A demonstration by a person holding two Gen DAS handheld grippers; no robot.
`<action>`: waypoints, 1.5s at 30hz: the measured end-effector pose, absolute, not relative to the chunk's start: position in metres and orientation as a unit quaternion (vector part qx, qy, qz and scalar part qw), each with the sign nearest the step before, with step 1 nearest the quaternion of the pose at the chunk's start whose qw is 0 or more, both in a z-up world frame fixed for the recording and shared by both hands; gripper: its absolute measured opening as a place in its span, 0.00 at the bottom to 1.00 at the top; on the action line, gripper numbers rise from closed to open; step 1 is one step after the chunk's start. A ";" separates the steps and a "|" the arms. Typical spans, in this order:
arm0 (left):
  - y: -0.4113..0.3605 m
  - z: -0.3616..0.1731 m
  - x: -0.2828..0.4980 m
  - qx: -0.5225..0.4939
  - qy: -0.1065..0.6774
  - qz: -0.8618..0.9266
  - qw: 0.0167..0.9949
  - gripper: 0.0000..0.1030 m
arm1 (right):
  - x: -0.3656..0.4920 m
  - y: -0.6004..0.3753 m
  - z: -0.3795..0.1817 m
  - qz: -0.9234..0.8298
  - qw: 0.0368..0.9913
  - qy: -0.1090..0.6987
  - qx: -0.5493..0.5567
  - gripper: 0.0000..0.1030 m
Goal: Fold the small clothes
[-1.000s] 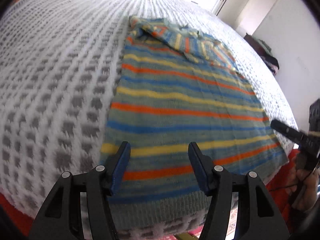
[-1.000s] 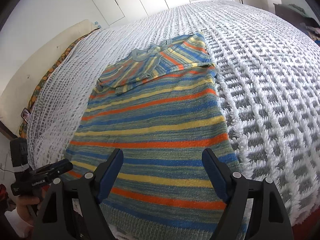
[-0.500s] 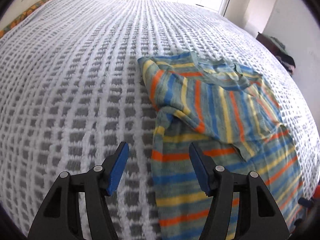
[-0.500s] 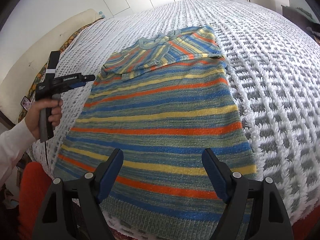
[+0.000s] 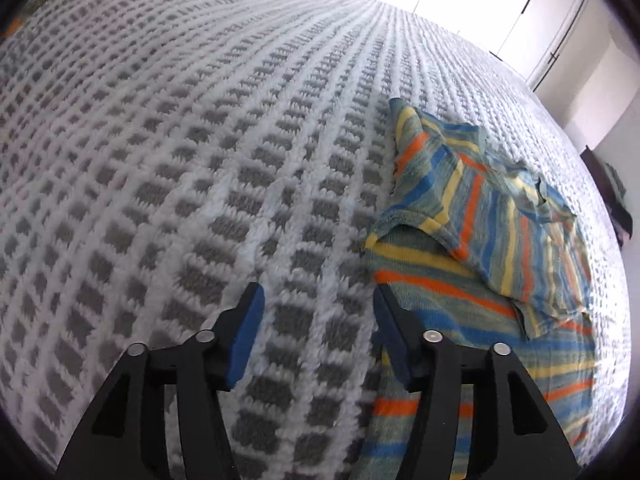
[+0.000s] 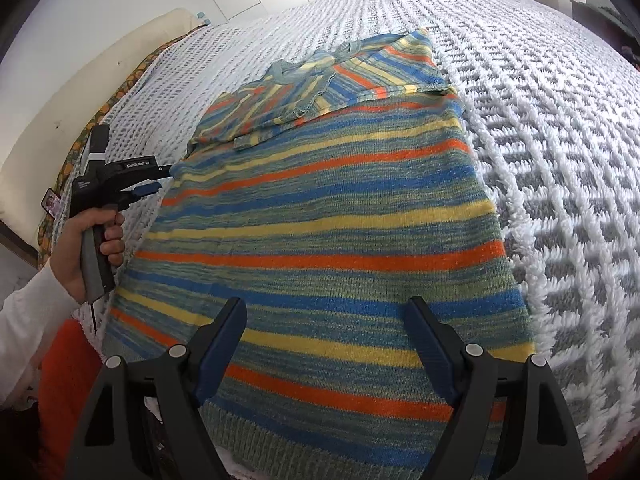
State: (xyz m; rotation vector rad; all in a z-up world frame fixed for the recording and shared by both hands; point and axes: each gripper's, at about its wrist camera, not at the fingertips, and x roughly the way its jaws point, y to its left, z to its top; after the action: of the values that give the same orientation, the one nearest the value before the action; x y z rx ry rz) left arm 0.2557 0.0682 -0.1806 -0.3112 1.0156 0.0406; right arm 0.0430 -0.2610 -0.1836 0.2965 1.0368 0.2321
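Beside the striped sweater [image 5: 472, 292] my left gripper [image 5: 316, 336] now sits at the shoulder, fingers apart, empty, ready to fold; right gripper [image 6: 326, 344] hovers wide, empty.

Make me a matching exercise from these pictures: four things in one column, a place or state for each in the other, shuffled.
1. sweater
2. sleeves
3. left gripper
4. right gripper

a. open, above the hem
b. laid flat on the bedspread
c. folded across the chest
d. open, beside the sweater's edge

Pairs: 1-b, 2-c, 3-d, 4-a
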 end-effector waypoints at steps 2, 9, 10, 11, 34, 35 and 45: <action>0.075 -0.177 0.242 -0.164 0.490 -0.001 0.856 0.61 | 0.043 -0.262 -0.181 0.110 0.854 0.488 0.144 0.78; 0.071 -0.161 0.154 -0.156 0.508 -0.092 0.842 0.61 | 0.038 -0.275 -0.166 0.096 0.867 0.465 0.153 0.78; 0.068 -0.159 0.144 -0.158 0.508 -0.101 0.840 0.61 | 0.037 -0.276 -0.163 0.093 0.868 0.463 0.153 0.78; 0.067 -0.159 0.130 -0.159 0.508 -0.112 0.839 0.62 | 0.037 -0.277 -0.161 0.091 0.869 0.461 0.154 0.78; 0.014 -0.174 0.055 -0.018 0.501 -0.149 0.852 0.71 | 0.009 -0.268 -0.164 0.077 0.860 0.490 0.118 0.79; 0.016 -0.170 0.053 -0.024 0.493 -0.151 0.857 0.71 | 0.009 -0.269 -0.165 0.076 0.860 0.490 0.120 0.79; 0.034 -0.149 0.049 -0.050 0.433 -0.121 0.892 0.73 | 0.008 -0.264 -0.159 0.073 0.873 0.472 0.099 0.79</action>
State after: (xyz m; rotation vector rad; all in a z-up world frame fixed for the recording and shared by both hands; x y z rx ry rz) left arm 0.0493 0.0336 -0.1491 -0.1038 0.8976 -0.2504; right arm 0.0075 -0.2637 -0.1594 0.2070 0.9864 0.1525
